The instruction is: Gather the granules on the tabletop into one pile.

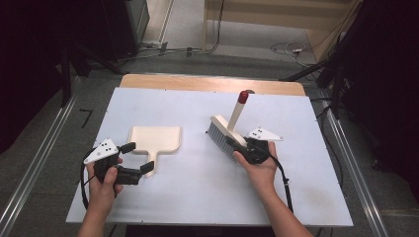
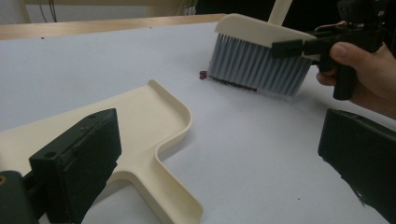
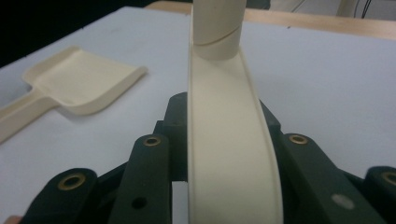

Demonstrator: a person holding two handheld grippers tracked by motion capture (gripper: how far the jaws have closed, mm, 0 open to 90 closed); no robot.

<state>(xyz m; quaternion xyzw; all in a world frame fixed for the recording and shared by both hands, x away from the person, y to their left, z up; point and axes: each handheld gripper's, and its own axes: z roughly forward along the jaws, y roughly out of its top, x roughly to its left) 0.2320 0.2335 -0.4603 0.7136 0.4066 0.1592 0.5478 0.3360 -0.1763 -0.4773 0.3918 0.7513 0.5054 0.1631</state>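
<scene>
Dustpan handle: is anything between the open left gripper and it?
Nothing visible. The left gripper has its jaws open on either side of the dustpan handle, with bare table around it. The brush, held by the right gripper, is well off to the side.

Each hand carries a black two-jaw gripper with a pistol-style grip. The left gripper (image 1: 136, 158) and the right gripper (image 1: 236, 143) both wear a grey three-cornered plate on top, marked with small dark dots. A black cable trails from each, looping back along the forearm. Up close the jaws are blocky, matte black, and brass-ringed screw holes dot the linkage arms. Forearms are bare, no sleeves in view.
</scene>
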